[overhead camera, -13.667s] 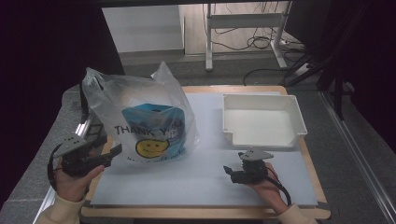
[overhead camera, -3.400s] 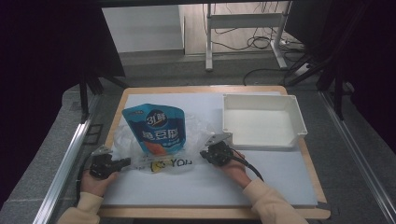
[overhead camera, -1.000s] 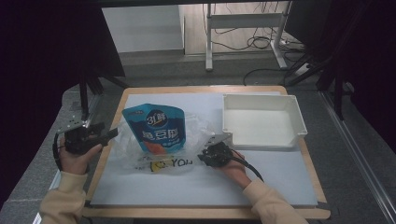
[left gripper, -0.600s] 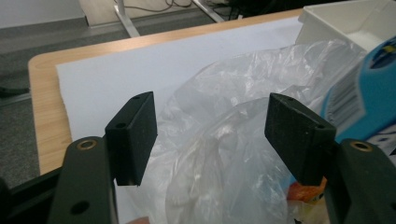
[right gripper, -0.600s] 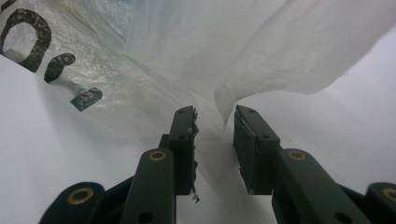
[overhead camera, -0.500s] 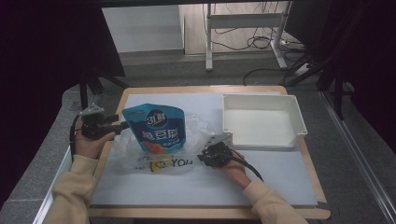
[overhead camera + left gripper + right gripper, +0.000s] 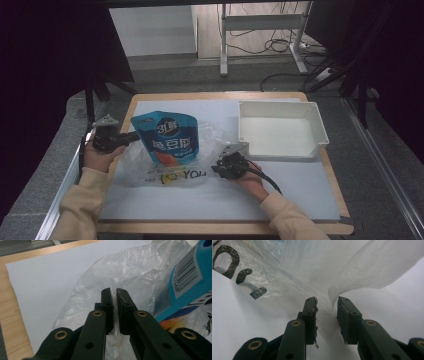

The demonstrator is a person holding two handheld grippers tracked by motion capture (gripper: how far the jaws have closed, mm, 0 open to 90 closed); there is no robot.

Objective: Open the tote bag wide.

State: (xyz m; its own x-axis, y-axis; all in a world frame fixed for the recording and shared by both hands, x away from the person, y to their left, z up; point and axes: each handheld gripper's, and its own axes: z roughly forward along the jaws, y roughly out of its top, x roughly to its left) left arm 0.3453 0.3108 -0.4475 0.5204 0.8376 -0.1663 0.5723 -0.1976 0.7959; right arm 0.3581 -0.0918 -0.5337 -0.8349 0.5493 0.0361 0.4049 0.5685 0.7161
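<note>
Since a second ago your left gripper [image 7: 131, 138] has come in from the desk's left edge to the plastic bag [image 7: 150, 165], and its jaws have just been closing: in the left gripper view they stand almost together with a fold of the clear film [image 7: 113, 293] pinched between them. Your right gripper [image 7: 216, 167] has stayed where it was, at the bag's right side; its jaws are partly apart in the right gripper view, with the white film [image 7: 329, 302] running down between them, though you cannot tell from that view whether the pads press on it.

The blue pouch [image 7: 167, 142] stands in the bag, leaning back a little, its long axis running away from you up the desk, its rounded top toward the far edge and its orange base toward you. The bag lies crumpled and flattened around it, the printed side with the black letters [image 7: 190, 175] spread toward you.

To the right, well apart from the bag, sits the white tray [image 7: 320, 132], on the pale mat [image 7: 210, 200] that covers the wooden desk [image 7: 220, 95].
</note>
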